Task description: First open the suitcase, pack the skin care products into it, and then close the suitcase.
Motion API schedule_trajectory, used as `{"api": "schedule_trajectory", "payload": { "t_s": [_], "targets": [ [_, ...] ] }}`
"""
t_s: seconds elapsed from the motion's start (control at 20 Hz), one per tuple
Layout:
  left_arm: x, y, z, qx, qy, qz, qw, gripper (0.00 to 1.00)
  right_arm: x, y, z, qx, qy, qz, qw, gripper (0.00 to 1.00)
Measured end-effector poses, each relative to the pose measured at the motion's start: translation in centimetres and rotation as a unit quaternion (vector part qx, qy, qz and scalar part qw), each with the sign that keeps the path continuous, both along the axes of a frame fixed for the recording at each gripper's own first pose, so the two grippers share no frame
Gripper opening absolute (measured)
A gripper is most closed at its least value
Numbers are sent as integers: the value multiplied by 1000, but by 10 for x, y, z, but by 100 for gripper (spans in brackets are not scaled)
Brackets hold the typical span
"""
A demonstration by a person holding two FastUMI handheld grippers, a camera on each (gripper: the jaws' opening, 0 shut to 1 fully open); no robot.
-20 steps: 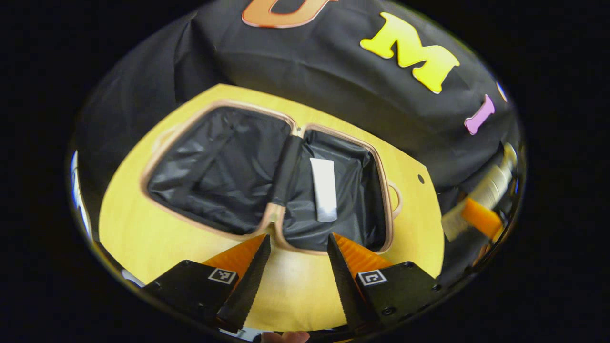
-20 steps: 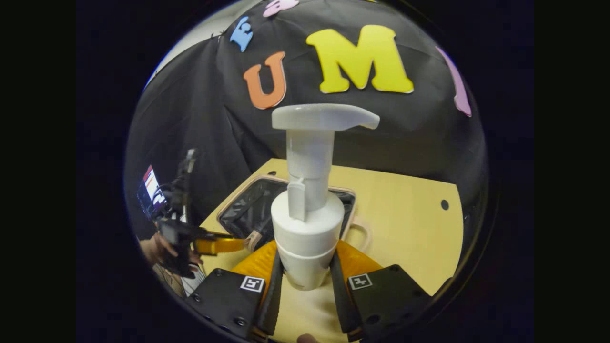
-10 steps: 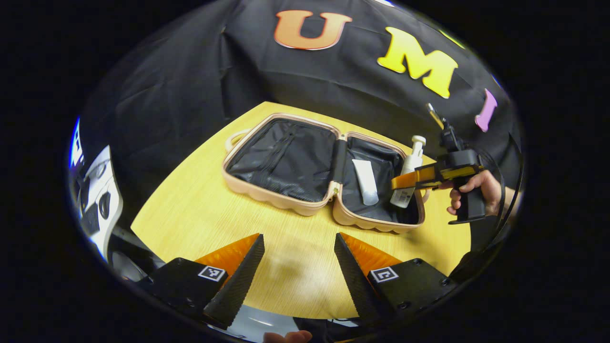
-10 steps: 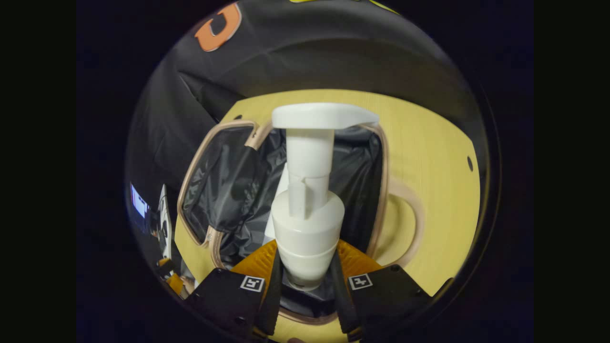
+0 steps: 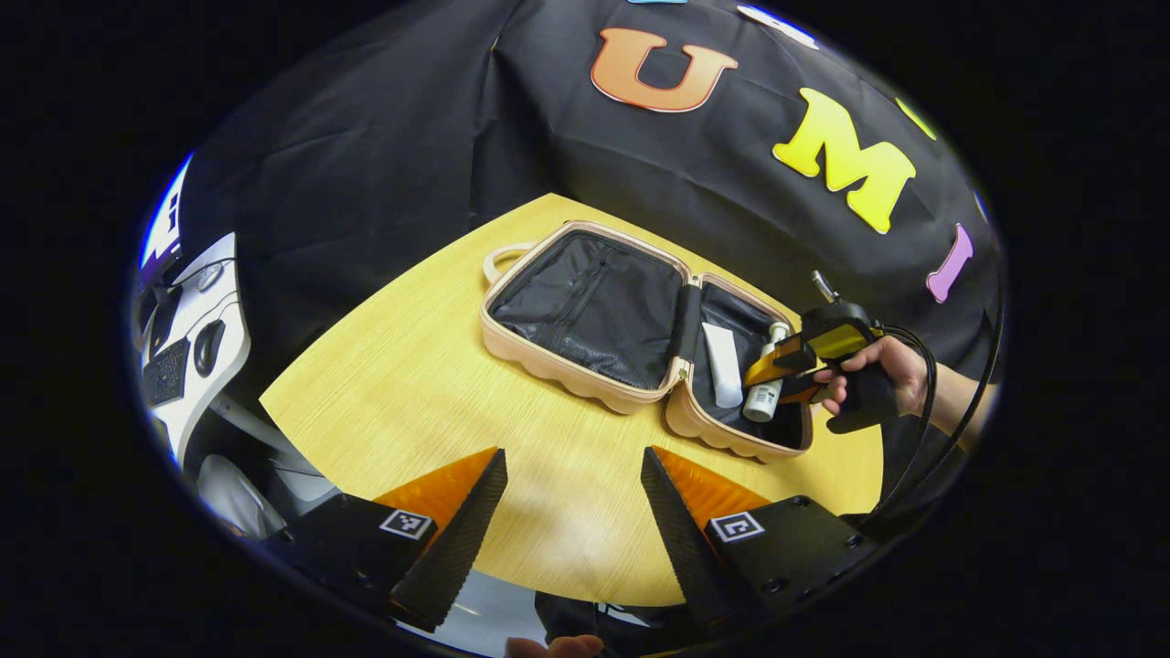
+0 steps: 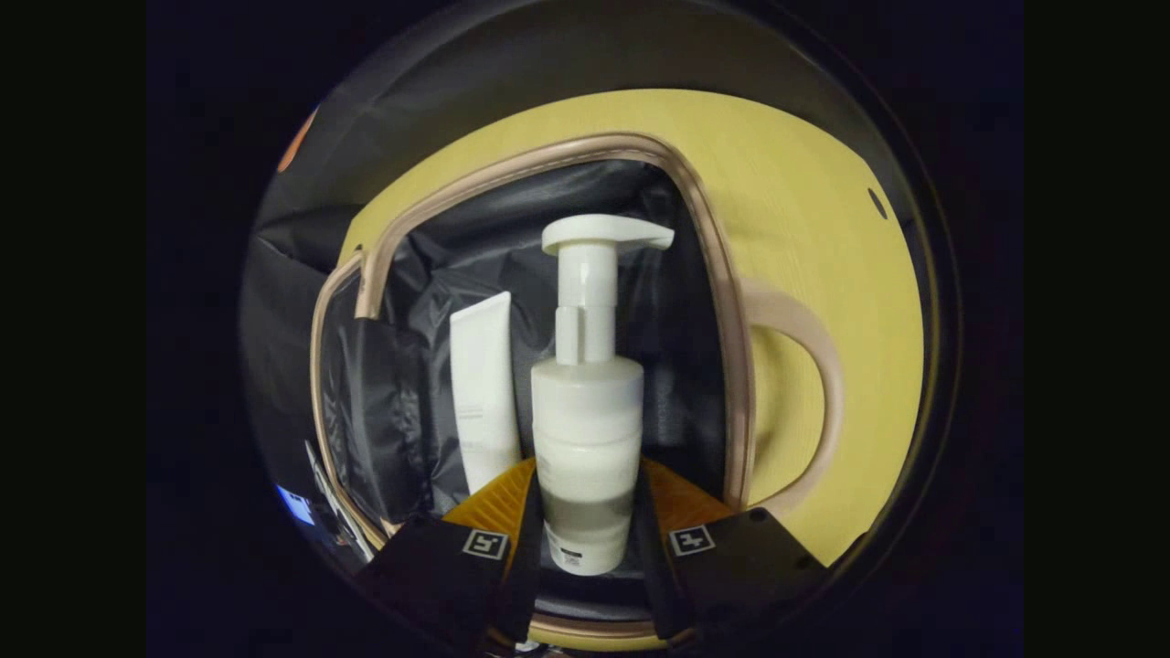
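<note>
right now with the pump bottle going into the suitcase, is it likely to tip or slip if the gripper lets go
The pump bottle looks rigid, and tall and narrow with a wide pump head, so it would probably tip if left standing. The lining of the suitcase looks soft and crinkled, poor footing. The right gripper grips low on its smooth body, so some slipping seems possible; laying it beside the tube looks safer.

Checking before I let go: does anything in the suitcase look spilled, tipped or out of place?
Nothing stands out. The suitcase lies open on the table, the tube lies in its lined half, and the right gripper holds the pump bottle beside it. No spill visible.
</note>
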State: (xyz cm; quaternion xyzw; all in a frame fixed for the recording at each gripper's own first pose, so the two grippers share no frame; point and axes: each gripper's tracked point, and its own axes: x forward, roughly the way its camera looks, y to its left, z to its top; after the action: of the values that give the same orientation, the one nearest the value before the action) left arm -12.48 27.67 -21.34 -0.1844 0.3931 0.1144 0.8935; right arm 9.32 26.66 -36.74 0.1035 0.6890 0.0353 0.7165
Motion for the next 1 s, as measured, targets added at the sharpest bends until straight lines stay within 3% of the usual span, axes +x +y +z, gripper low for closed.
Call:
{"api": "schedule_trajectory", "payload": {
  "t_s": [0.05,0.2,0.3,0.4,0.5,0.55,0.65,0.85,0.9,1.0],
  "targets": [
    [1,-1,1,2,-3,-4,1000,95,-2,-1,-2,-10,4,2,1000,44],
    [5,-6,-1,6,-4,-17,1000,94,1,0,1,-18,-8,-3,1000,51],
    [9,-10,3,7,-9,-20,1000,94,2,2,11,-2,-21,-8,1000,51],
    [11,-12,4,5,-18,-27,999,95,-2,1,27,4,-40,-3,999,63],
    [19,-7,9,13,-39,-36,999,95,-12,3,49,25,-60,2,998,65],
    [24,-3,11,17,-48,-40,998,94,-18,3,63,40,-74,6,996,70],
    [35,9,15,18,-71,-43,996,94,-28,-5,87,53,-115,23,992,70],
    [68,48,19,-41,-132,-20,990,94,-40,-21,150,95,-227,45,968,65],
    [76,60,20,-67,-149,-8,987,94,-42,-27,165,96,-262,64,958,70],
    [94,83,19,-143,-182,22,973,94,-46,-39,192,92,-328,110,934,70]
  ]
}}
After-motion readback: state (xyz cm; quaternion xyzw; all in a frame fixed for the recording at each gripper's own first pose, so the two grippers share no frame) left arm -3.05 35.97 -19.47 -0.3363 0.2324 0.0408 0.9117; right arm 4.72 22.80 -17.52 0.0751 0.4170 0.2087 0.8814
